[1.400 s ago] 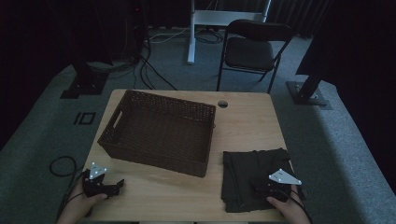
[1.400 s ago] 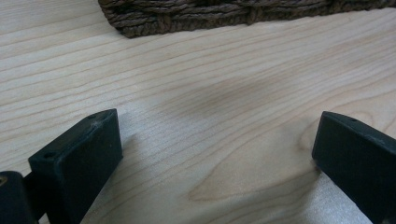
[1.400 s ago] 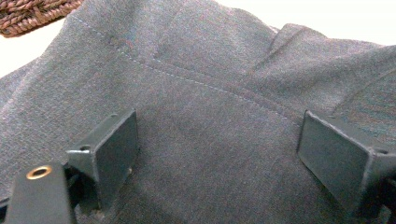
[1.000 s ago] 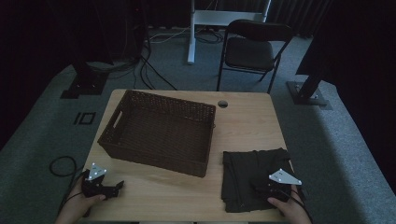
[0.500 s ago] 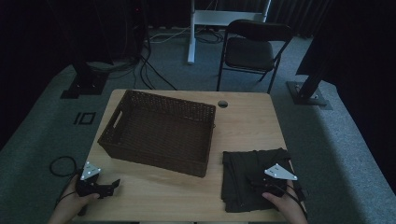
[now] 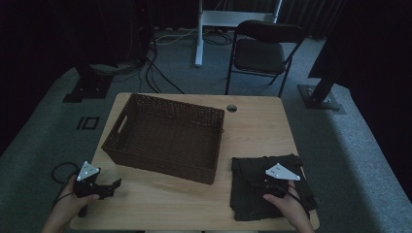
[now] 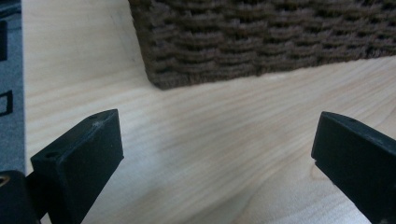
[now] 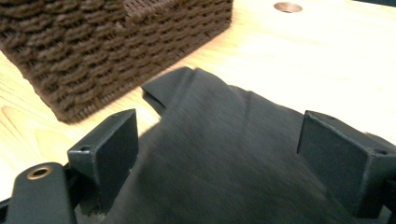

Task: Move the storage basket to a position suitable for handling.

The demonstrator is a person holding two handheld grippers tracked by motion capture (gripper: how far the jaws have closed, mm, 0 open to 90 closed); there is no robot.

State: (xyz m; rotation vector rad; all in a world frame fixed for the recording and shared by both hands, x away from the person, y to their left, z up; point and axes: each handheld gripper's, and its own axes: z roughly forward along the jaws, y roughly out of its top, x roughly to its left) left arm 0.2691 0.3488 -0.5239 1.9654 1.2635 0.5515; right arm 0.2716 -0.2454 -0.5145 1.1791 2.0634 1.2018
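Both pairs of my fingers stand wide apart with nothing between them. Those of my right gripper (image 6: 257, 184) spread over the dark folded cloth (image 6: 269, 187), one pad (image 8: 105, 151) on either side of it in the right gripper view, and I cannot tell whether they touch the fabric. That cloth lies flat on the table (image 6: 257, 131), just beside the basket's (image 6: 167, 136) near right corner, with a strip of bare wood between them. My left gripper (image 6: 114, 186) sits near the basket's near left corner, low over bare wood, its fingers (image 7: 79, 161) pointing at the woven wall (image 7: 261, 37). My right hand (image 6: 286, 208) rests on the cloth behind its gripper.
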